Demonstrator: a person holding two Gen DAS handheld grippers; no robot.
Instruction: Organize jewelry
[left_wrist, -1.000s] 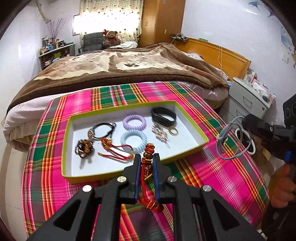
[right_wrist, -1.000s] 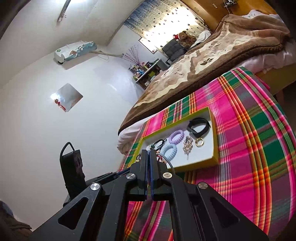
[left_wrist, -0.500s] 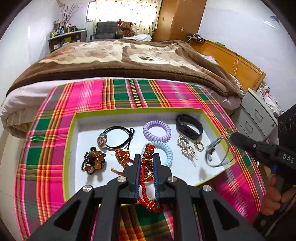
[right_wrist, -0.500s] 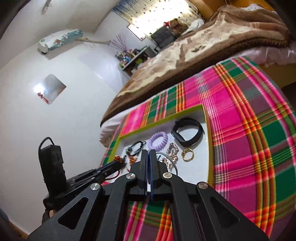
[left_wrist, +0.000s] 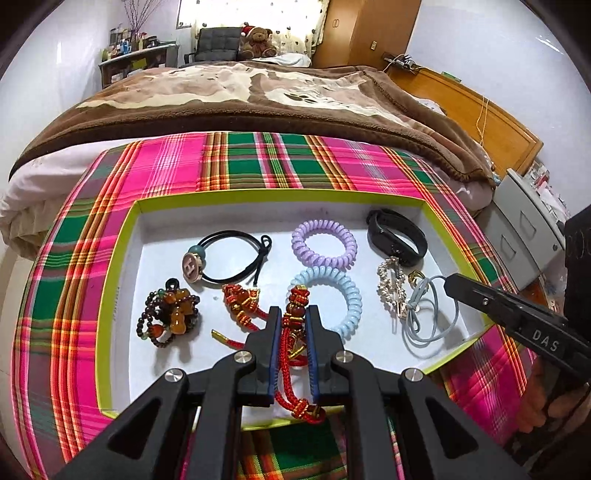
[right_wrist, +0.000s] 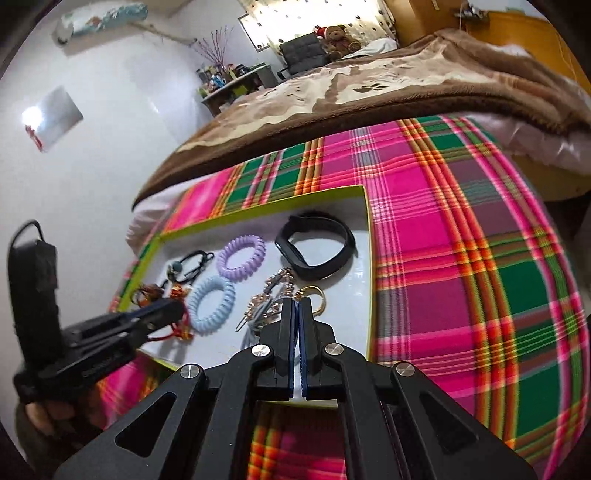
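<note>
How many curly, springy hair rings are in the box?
2. The purple spiral ring lies toward the far side of the box. The light blue spiral ring lies just nearer, beside the left gripper. None seems hidden.

A woven plaid tablecloth (left_wrist: 280, 166) in pink and green covers the desk, under a tray (left_wrist: 122, 258) of smooth white card with a matt lime rim. Inside lie glossy plastic coil hair ties (left_wrist: 324, 245), a matt black rubbery wristband (left_wrist: 397, 236), a shiny gold metal ring (right_wrist: 314, 299), glassy amber beads (left_wrist: 173, 314) and red braided cord (left_wrist: 291, 354). A plush brown blanket (left_wrist: 258, 96) covers the bed.
</note>
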